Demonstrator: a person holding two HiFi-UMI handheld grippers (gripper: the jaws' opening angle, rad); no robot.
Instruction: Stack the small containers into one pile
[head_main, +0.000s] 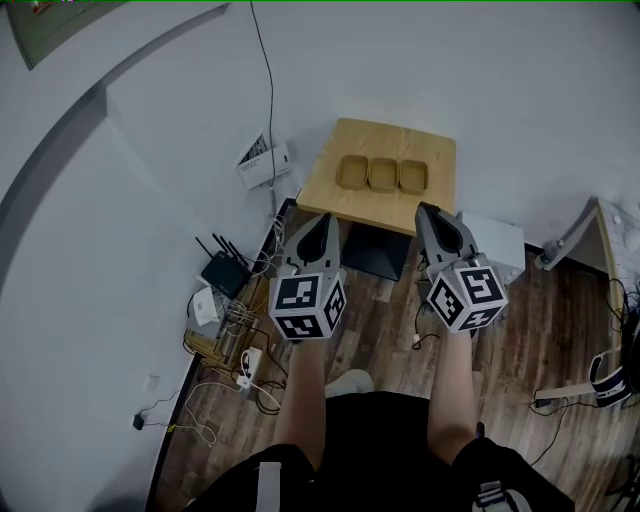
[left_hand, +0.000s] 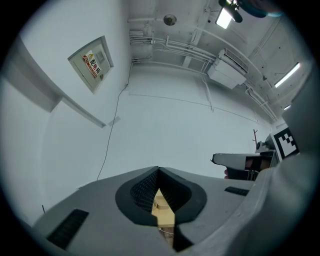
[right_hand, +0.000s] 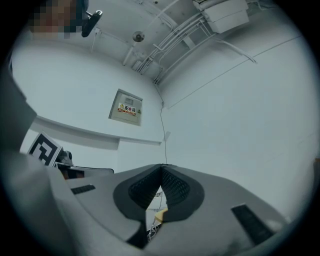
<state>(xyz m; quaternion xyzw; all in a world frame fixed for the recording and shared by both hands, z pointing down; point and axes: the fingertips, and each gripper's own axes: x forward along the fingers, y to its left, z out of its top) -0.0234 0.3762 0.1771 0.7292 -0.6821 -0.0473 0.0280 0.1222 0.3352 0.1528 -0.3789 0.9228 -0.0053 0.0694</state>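
Three small tan containers (head_main: 352, 172), (head_main: 383, 174), (head_main: 413, 176) stand side by side in a row on a small wooden table (head_main: 335, 205) against the wall. My left gripper (head_main: 324, 219) hovers at the table's near left corner, short of the row, jaws shut and empty. My right gripper (head_main: 427, 209) hangs by the near right edge, also shut with nothing in it. In the left gripper view the closed fingertips (left_hand: 158, 170) leave a slit that shows a strip of the tan table. The right gripper view shows closed jaws (right_hand: 161, 166) facing the white wall.
A black box (head_main: 375, 250) sits under the table and a white box (head_main: 497, 240) stands to its right. On the floor at left lie a router (head_main: 222, 268), tangled cables and a power strip (head_main: 248, 368). A white device (head_main: 264, 161) leans on the wall.
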